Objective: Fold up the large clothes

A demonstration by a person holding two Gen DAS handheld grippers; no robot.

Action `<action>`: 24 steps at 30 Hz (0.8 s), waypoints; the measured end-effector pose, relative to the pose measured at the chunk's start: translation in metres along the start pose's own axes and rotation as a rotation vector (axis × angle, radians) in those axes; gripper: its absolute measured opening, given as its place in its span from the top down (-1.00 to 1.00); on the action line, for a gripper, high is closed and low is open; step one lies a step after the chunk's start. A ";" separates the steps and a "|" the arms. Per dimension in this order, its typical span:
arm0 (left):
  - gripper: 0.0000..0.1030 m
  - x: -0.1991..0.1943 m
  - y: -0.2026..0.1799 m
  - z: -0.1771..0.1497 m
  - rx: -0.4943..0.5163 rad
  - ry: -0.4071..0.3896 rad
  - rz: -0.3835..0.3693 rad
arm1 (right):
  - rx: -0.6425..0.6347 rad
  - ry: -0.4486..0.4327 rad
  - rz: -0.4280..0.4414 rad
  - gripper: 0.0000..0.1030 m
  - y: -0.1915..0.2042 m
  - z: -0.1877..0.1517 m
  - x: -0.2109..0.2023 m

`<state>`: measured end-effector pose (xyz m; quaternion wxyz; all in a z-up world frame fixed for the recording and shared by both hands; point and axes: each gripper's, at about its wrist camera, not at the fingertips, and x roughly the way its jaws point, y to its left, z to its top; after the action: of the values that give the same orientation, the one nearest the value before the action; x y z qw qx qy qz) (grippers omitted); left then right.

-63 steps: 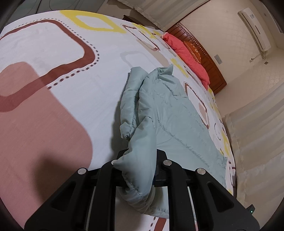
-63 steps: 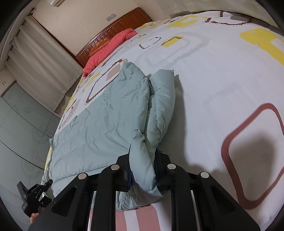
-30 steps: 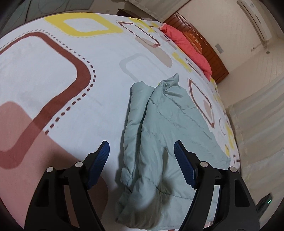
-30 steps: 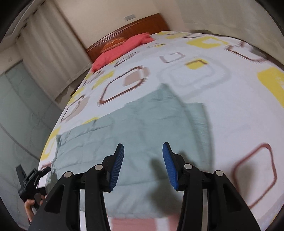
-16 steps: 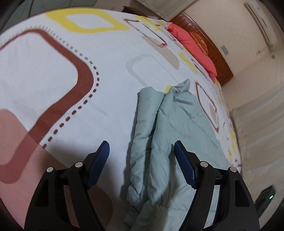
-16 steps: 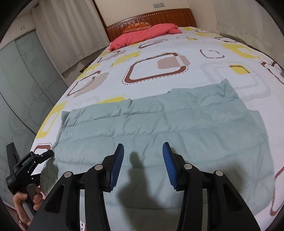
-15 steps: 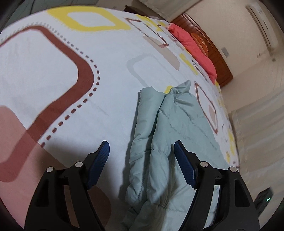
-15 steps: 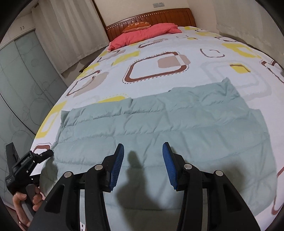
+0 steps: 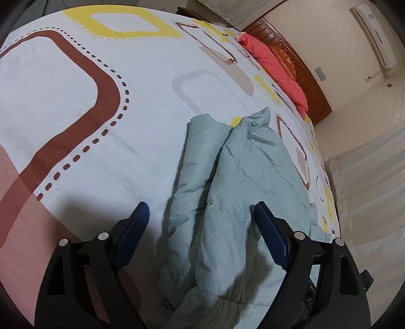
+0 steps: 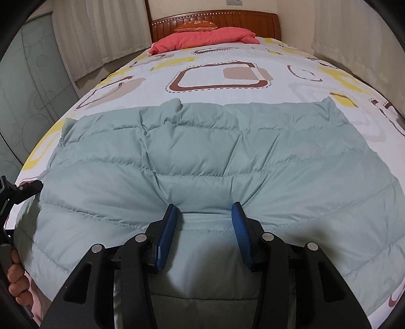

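Observation:
A pale green quilted down jacket (image 10: 215,157) lies folded across the foot of the bed. In the left wrist view it (image 9: 235,192) runs away from me as two long folded rolls. My left gripper (image 9: 200,217) is open, its blue pads straddling the near end of the jacket without gripping it. My right gripper (image 10: 205,215) is open, its pads pressing down into the jacket's near edge, with fabric bulging between them. The left gripper and the hand holding it show at the left edge of the right wrist view (image 10: 15,202).
The bed sheet (image 9: 76,106) is white with brown, yellow and grey squares. A red pillow (image 10: 205,38) and a wooden headboard (image 10: 215,21) are at the far end. Curtains (image 10: 101,33) and glass wardrobe doors (image 10: 27,83) line the left side.
Both grippers let go of the jacket edge and opened. The right gripper swung round to face the headboard and dropped onto the jacket's near edge. The left gripper moved slightly closer over the jacket's end.

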<state>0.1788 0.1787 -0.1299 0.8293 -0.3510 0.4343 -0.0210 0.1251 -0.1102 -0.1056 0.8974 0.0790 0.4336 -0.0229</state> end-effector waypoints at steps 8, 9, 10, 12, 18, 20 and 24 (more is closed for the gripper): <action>-0.83 0.005 -0.004 -0.004 0.021 -0.005 -0.010 | -0.017 -0.008 -0.018 0.12 0.005 -0.005 0.001; -0.87 0.007 -0.003 -0.003 0.020 -0.002 -0.018 | -0.019 -0.010 -0.020 0.12 0.005 -0.005 0.001; -0.95 0.009 -0.004 -0.003 0.022 -0.001 -0.024 | -0.021 -0.012 -0.022 0.12 0.005 -0.006 0.001; -0.95 0.011 -0.006 -0.005 0.038 -0.008 -0.010 | -0.022 -0.015 -0.024 0.12 0.006 -0.006 0.001; 0.25 0.014 -0.008 -0.013 0.031 0.005 -0.059 | -0.038 -0.022 -0.041 0.12 0.008 -0.008 0.001; 0.57 0.012 -0.015 -0.015 0.044 -0.009 -0.058 | -0.041 -0.022 -0.044 0.12 0.009 -0.008 0.001; 0.76 -0.006 -0.045 -0.021 0.147 -0.085 -0.027 | -0.036 -0.022 -0.045 0.11 0.009 -0.007 0.000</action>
<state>0.1714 0.1349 -0.1066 0.8700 -0.2957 0.3914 -0.0491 0.1203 -0.1003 -0.1088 0.9026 0.0528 0.4257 -0.0359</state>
